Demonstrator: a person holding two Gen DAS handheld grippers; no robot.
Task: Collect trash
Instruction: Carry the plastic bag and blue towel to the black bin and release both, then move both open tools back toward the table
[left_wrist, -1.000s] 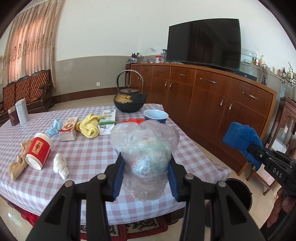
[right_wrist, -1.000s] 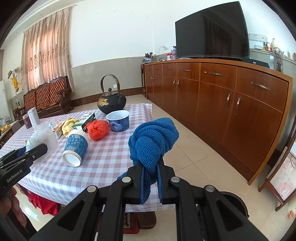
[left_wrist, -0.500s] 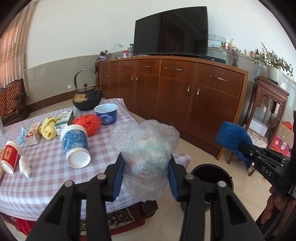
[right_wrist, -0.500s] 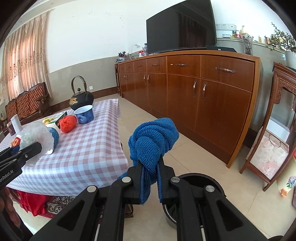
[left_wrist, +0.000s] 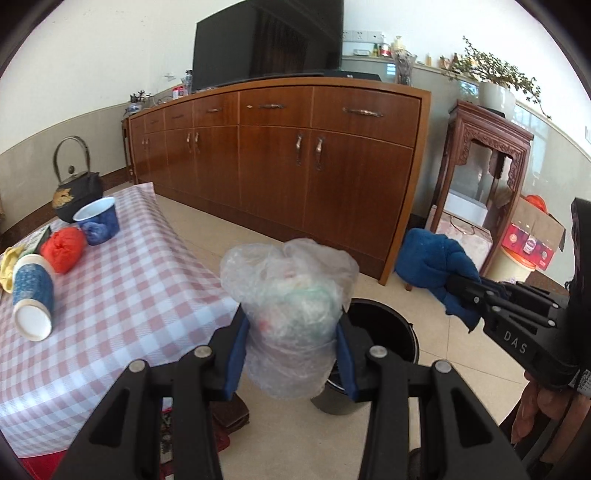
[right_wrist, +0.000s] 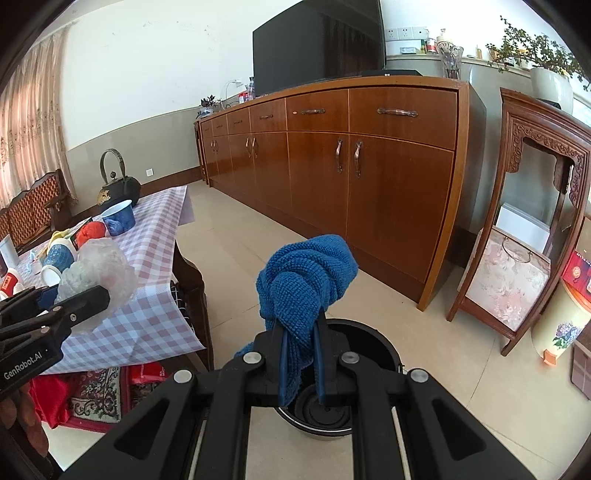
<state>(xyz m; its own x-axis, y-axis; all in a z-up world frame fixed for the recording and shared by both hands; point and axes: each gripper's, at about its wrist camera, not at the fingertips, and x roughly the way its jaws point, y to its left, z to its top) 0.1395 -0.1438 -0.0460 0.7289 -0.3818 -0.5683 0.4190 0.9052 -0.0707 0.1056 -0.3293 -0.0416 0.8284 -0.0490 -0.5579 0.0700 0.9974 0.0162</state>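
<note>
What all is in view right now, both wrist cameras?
plastic bag of trash: 1, clear, in left gripper
cloth: 1, blue, in right gripper
bin: 1, black, on floor below both grippers
table: 1, pink checked cover, left
kettle: 1, black, table's far end
bowl: 1, blue, beside kettle
red bundle: 1, by bowl
cup: 1, blue, lying on its side
sideboard: 1, brown wood, against wall
television: 1, black, on sideboard
left gripper: black, shut on bag
right gripper: black, shut on cloth

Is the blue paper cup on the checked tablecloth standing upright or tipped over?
Tipped over: the blue paper cup lies on its side on the checked tablecloth, white mouth facing the table edge.
</note>
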